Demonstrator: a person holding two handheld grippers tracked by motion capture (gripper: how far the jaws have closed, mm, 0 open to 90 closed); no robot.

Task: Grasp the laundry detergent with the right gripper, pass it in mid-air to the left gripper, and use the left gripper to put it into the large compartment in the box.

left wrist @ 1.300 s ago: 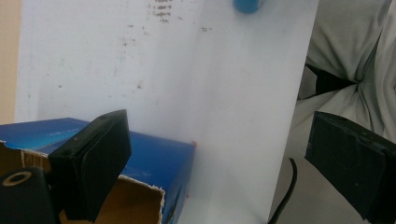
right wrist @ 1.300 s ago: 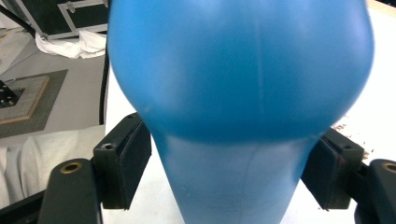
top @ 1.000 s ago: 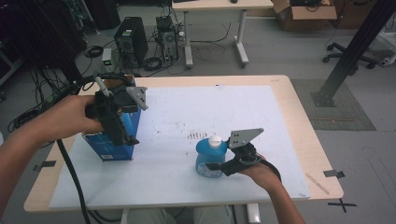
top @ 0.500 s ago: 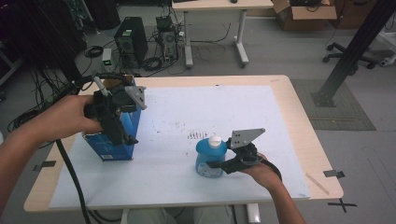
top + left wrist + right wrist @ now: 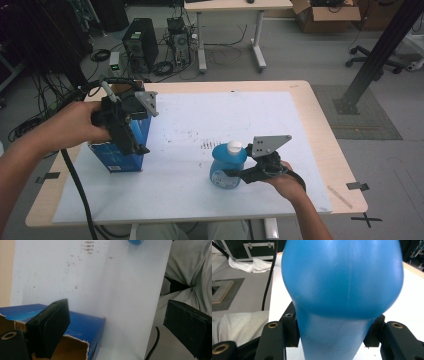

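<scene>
Right gripper (image 5: 235,173) has its fingers clamped on the blue bottle (image 5: 227,165), low on the body, bottle near-centre on the bench (image 5: 310,115). Keep it upright and grip firm; the wall looks slick. Left gripper (image 5: 134,149) fingers wide over the blue box (image 5: 122,150), far left. Left gripper view shows the box's torn open top (image 5: 75,346); high view doesn't.

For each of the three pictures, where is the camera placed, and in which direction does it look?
High view: above the person's side, looking forward and down at the table; both forearms, left claw and right claw show.
Left gripper view: on the left claw, looking across the white sheet over the blue box; its two black jaws stand apart.
Right gripper view: on the right claw, looking at the blue bottle clamped between its jaws.
Shared: the high view also shows the blue box and the blue bottle.
</scene>
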